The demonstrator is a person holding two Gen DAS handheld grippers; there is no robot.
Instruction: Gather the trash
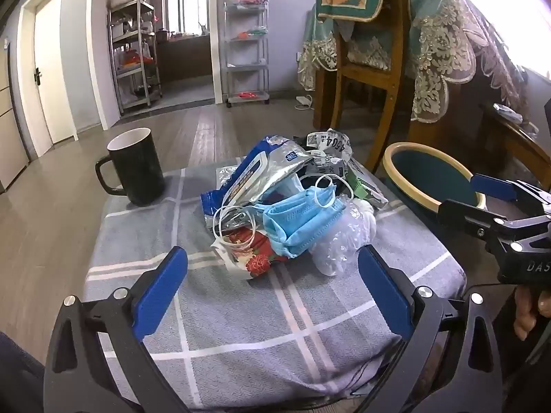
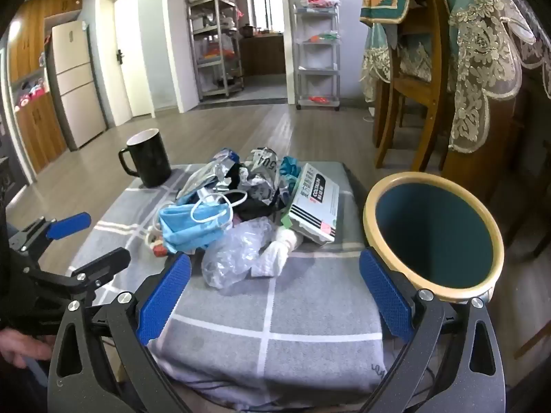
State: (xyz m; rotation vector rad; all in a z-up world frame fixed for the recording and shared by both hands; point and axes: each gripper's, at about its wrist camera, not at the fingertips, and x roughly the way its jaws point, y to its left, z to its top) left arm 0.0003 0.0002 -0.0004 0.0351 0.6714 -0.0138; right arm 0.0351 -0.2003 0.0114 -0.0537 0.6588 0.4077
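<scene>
Your left claw [image 1: 272, 289] and right claw [image 2: 275, 289] both gape wide, gripping nothing. The heap of crumpled wrappers and blue face masks [image 1: 286, 203] sits at twelve o'clock on the grey checked desk [image 1: 241, 327]; the teal round bin [image 2: 434, 234] waits at two o'clock.

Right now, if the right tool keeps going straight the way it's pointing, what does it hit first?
Most likely the crumpled clear plastic bag at the near edge of the trash pile, with the white glove just beside it. The right tool is open and empty; depth is hard to judge through the fisheye.
</scene>
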